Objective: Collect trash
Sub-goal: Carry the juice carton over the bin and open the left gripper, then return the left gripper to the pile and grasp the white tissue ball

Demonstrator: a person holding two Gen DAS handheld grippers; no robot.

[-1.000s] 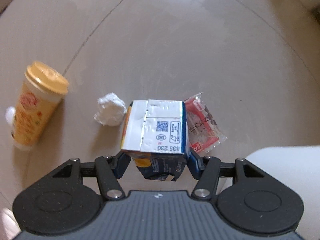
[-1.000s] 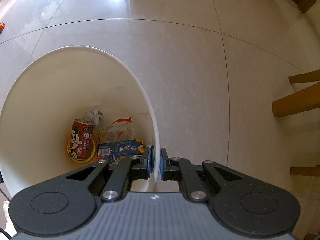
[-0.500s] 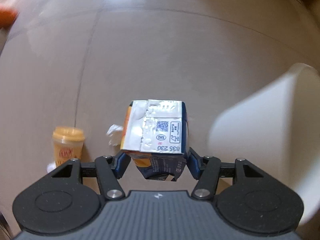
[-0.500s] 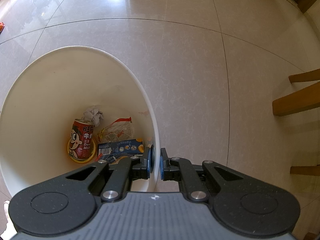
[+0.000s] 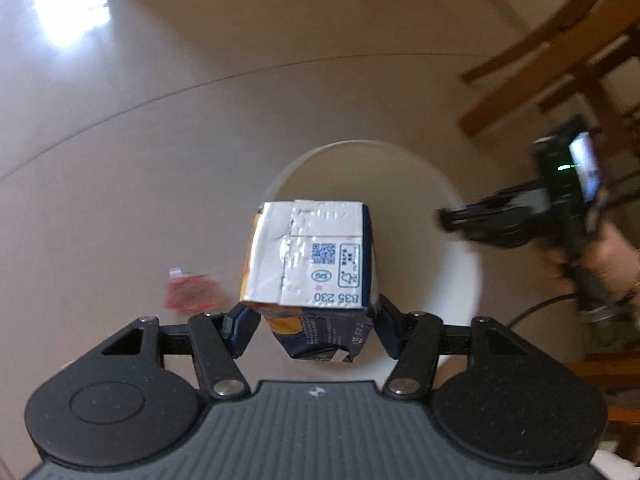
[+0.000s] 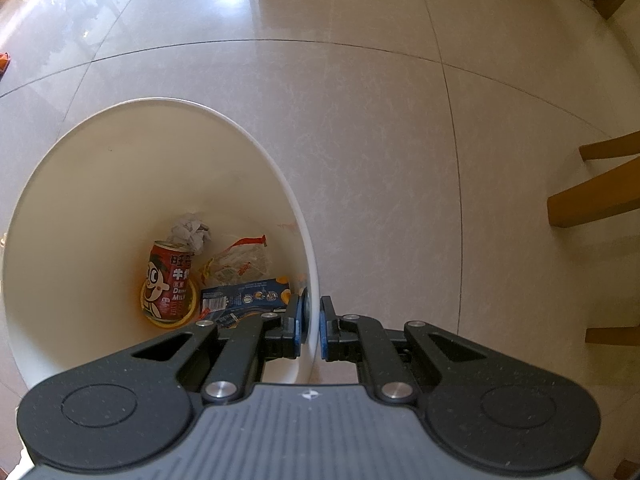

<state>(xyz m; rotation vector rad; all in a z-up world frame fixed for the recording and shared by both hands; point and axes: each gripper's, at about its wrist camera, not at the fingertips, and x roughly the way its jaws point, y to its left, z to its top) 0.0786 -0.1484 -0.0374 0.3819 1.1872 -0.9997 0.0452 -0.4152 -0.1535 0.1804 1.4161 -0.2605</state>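
Currently:
left gripper (image 5: 310, 322): jaws pinching the crushed drink carton (image 5: 308, 264), held in the air above the white bin (image 5: 404, 184)
right gripper (image 6: 314, 330): jaws clamped on the bin's rim, one finger inside, one outside; a hand (image 5: 608, 260) holds its handle
bin (image 6: 80, 208) contents: red milk can (image 6: 168, 284), crumpled tissue (image 6: 190, 230), clear wrapper (image 6: 236, 262), blue carton (image 6: 246, 300), all at the bottom
floor (image 5: 160, 120): red wrapper (image 5: 192, 294) lies left of the bin, blurred
beyond the bin: wooden chair legs (image 6: 592, 200)
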